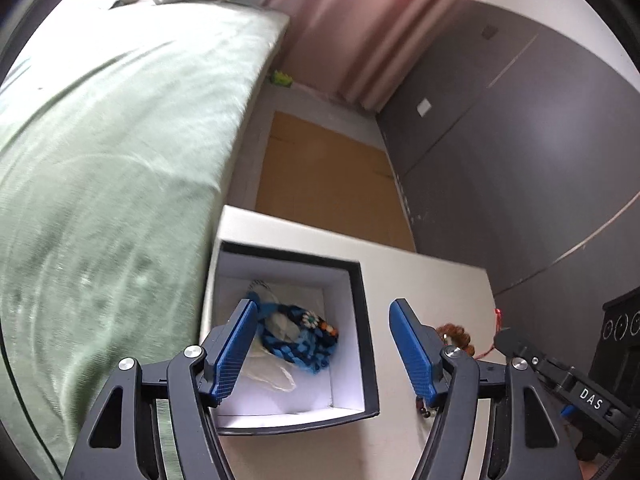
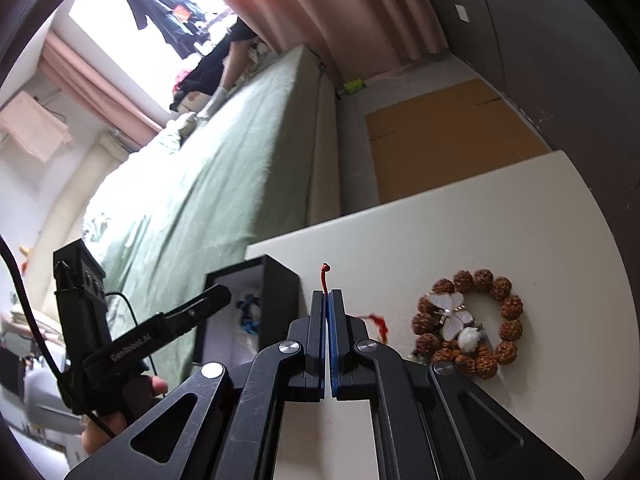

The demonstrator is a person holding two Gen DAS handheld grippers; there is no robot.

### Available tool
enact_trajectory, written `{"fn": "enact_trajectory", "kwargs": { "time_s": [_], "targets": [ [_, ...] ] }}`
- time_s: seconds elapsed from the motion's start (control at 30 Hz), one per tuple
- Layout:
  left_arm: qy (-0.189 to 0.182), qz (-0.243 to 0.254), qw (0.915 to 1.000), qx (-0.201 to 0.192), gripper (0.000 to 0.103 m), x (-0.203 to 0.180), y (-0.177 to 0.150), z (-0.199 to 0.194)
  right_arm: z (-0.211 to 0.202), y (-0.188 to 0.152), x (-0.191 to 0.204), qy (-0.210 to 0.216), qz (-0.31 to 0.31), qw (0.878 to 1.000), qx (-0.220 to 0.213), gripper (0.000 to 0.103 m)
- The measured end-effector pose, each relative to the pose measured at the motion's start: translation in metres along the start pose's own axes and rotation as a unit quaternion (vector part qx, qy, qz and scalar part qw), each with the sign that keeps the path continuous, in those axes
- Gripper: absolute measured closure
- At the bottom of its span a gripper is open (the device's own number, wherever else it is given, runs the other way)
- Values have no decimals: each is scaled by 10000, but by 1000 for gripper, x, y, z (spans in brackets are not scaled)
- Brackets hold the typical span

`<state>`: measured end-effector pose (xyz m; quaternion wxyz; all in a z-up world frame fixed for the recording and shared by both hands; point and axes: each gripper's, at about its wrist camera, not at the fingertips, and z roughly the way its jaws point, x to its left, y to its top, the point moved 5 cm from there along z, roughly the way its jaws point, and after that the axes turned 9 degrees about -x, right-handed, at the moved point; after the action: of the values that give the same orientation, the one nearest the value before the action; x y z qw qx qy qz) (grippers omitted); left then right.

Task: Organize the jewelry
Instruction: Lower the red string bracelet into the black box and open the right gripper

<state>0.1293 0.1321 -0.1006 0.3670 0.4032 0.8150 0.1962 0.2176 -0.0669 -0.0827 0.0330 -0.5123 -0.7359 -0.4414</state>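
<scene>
A blue-and-black braided bracelet [image 1: 300, 340] with a small white flower charm lies inside a square black box with a white lining [image 1: 360, 344], on top of clear plastic wrapping [image 1: 272, 372]. The box sits at the left edge of a cream-white tabletop [image 1: 420, 280], just beside a bed covered in a green sheet [image 1: 120, 140].

The left gripper [image 1: 324, 344] hangs over the box with its blue-padded jaws spread well apart and nothing between the pads; the bracelet lies loose below them.

To the right of the box, a bracelet of large brown knobbly wooden beads [image 2: 468, 320] rests flat on the table, with a white butterfly-shaped hair clip [image 2: 450, 308] and a small white ball ornament [image 2: 468, 338] lying on it.

The right gripper [image 2: 329, 300] is pressed closed on a thin red cord [image 2: 325, 278], whose knotted end sticks up above the fingertips; a red tassel [image 2: 378, 324] shows just to the right of the jaws, above the table.

A hand [image 2: 120, 412] holds the left gripper's handle in the right wrist view. Beyond the table lie a brown cardboard sheet [image 1: 320, 172] on the floor, pink curtains [image 1: 360, 20] and a grey wall [image 1: 520, 140].
</scene>
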Motion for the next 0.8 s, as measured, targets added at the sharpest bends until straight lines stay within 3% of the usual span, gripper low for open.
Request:
{"fn": "enact_trajectory", "kwargs": {
  "time_s": [0.47, 0.8],
  "targets": [
    [273, -294, 9961, -780, 34, 33, 27, -48, -5, 5, 66, 774, -195, 9951, -585, 100],
    [375, -684, 9912, -1068, 34, 68, 42, -69, 15, 4, 108, 1268, -112, 9900, -602, 100]
  ]
}}
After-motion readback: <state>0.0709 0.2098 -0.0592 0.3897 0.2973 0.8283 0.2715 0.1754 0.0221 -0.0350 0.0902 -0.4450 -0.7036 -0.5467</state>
